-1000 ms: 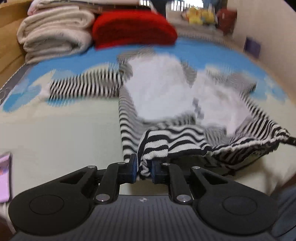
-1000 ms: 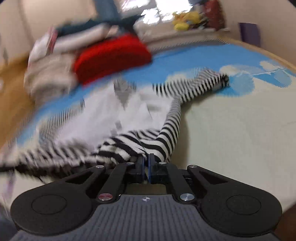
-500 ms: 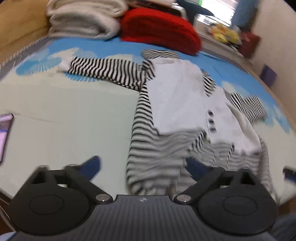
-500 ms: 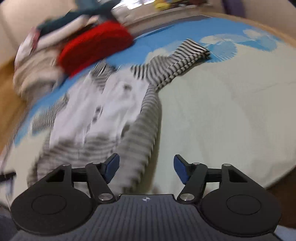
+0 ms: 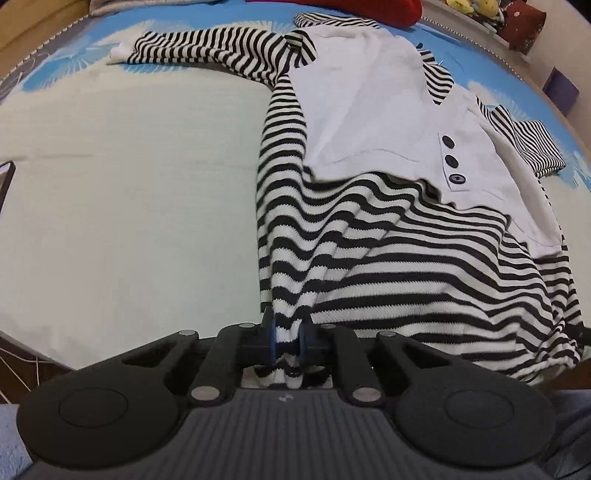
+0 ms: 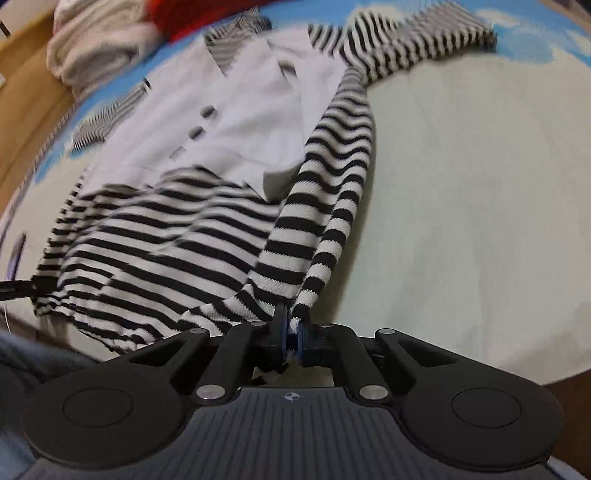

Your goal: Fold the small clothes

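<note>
- We see a small black-and-white striped top (image 5: pixel 388 258) with a white vest front (image 5: pixel 369 110) lying spread on a pale green and blue mat (image 5: pixel 129 184), its hem at the near edge of the mat.
- Our left gripper (image 5: pixel 287 338) has its jaws closing, and the blue pads (image 5: pixel 272 338) already pinch a bunch of the striped hem at the left corner of the top.
- Our right gripper (image 6: pixel 291 334) also has its jaws closing, nearly together, with a thin fold of the striped hem caught between them at the right corner.
- In the left wrist view one striped sleeve (image 5: pixel 207 51) stretches out flat to the left, away from the body.
- The other sleeve (image 6: pixel 417 44) lies out to the right in the right wrist view, which is partly blurred.
- Three dark buttons (image 5: pixel 451 160) run down the white front, just above the striped lower part.
- Beyond the collar we see a red cushion (image 5: pixel 369 7) and, in the right wrist view, a stack of folded cream towels (image 6: pixel 96 48).
</note>
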Demonstrator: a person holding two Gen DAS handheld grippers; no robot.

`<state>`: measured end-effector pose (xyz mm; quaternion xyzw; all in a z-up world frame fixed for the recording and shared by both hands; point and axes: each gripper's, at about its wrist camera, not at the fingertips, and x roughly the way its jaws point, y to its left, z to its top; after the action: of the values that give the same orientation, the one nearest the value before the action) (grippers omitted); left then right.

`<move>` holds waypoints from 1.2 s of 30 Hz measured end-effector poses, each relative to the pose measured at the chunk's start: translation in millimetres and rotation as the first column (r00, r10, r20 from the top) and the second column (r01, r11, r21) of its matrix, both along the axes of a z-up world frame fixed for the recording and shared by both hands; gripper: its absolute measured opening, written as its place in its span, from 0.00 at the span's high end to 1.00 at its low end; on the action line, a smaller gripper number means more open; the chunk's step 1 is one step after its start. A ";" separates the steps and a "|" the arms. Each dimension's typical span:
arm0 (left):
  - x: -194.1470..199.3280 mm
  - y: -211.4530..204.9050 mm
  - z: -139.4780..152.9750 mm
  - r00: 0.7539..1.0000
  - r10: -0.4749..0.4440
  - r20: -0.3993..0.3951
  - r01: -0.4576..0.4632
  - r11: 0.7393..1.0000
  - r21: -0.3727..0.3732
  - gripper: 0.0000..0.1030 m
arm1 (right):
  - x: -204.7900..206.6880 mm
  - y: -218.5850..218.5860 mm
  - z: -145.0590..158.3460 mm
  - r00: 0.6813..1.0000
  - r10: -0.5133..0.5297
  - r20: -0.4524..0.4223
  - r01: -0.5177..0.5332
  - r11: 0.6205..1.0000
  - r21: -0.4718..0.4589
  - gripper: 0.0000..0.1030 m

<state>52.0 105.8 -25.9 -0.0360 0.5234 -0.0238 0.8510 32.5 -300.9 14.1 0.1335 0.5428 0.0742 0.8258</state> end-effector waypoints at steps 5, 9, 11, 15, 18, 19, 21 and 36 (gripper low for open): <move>32.9 15.1 37.7 0.975 0.135 0.177 -0.134 0.991 -0.017 0.10 | 53.9 -72.3 41.2 0.953 -0.266 0.148 0.249 0.961 0.121 0.25; 93.6 21.7 51.2 0.935 0.217 0.282 -0.215 0.976 -0.038 0.03 | 132.8 -162.1 47.6 0.764 -0.605 0.223 0.570 0.796 0.206 0.21; 126.7 29.5 42.1 0.913 0.289 0.287 -0.281 0.957 -0.070 0.03 | 177.8 -207.5 35.8 0.660 -0.725 0.198 0.682 0.688 0.248 0.21; 169.0 38.9 22.6 0.890 0.404 0.211 -0.378 0.913 -0.154 0.03 | 252.2 -258.2 -5.9 0.529 -0.845 0.080 0.797 0.526 0.296 0.21; 178.2 41.8 15.7 0.903 0.398 0.164 -0.371 0.913 -0.172 0.03 | 299.7 -251.9 -35.2 0.527 -0.849 -0.021 0.787 0.479 0.389 0.45; 182.2 41.3 14.2 0.900 0.403 0.167 -0.380 0.913 -0.151 0.03 | 306.3 -246.8 -38.4 0.509 -0.861 -0.015 0.794 0.463 0.395 0.65; 181.5 45.4 12.4 0.891 0.422 0.168 -0.406 0.905 -0.125 0.03 | 314.0 -238.7 -27.8 0.477 -0.877 0.065 0.802 0.464 0.377 0.97; 178.1 57.0 18.9 0.877 0.456 0.153 -0.434 0.887 -0.155 0.03 | 223.4 -307.8 -22.6 0.328 -0.911 0.251 0.928 0.360 0.091 0.67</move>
<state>230.2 162.8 -7.0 -0.2026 0.4175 0.1388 0.8749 255.9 -608.7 -8.4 0.3771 0.2614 -0.4071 0.7898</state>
